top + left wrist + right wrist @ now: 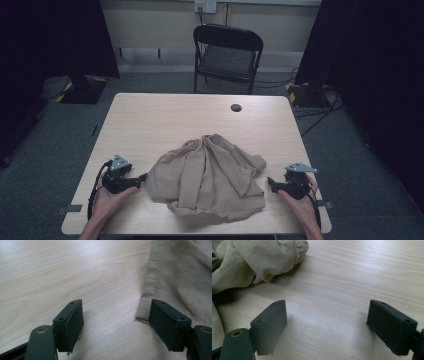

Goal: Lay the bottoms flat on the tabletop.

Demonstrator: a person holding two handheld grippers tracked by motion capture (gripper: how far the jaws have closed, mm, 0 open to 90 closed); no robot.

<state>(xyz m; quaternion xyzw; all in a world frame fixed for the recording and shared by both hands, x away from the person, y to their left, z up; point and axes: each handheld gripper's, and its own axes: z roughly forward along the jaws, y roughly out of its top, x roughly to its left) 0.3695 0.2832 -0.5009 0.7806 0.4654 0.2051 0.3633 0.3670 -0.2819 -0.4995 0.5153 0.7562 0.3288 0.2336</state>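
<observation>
A crumpled beige garment (207,172) lies in a heap on the near half of the wooden table (150,120). My left gripper (142,177) rests on the table at the garment's left edge, held by a hand. In the left gripper view it is open (116,323), and a hemmed corner of the beige garment (175,277) lies just at its right jaw. My right gripper (270,182) sits on the table beside the garment's right edge. It is open (327,326) over bare wood, with the garment (254,260) and a gathered cuff off to the upper left.
A black folding chair (227,55) stands behind the table's far edge. A round cable hole (236,107) sits in the far part of the tabletop. Cables (310,107) trail on the carpet at the right. Dark curtains hang at both sides.
</observation>
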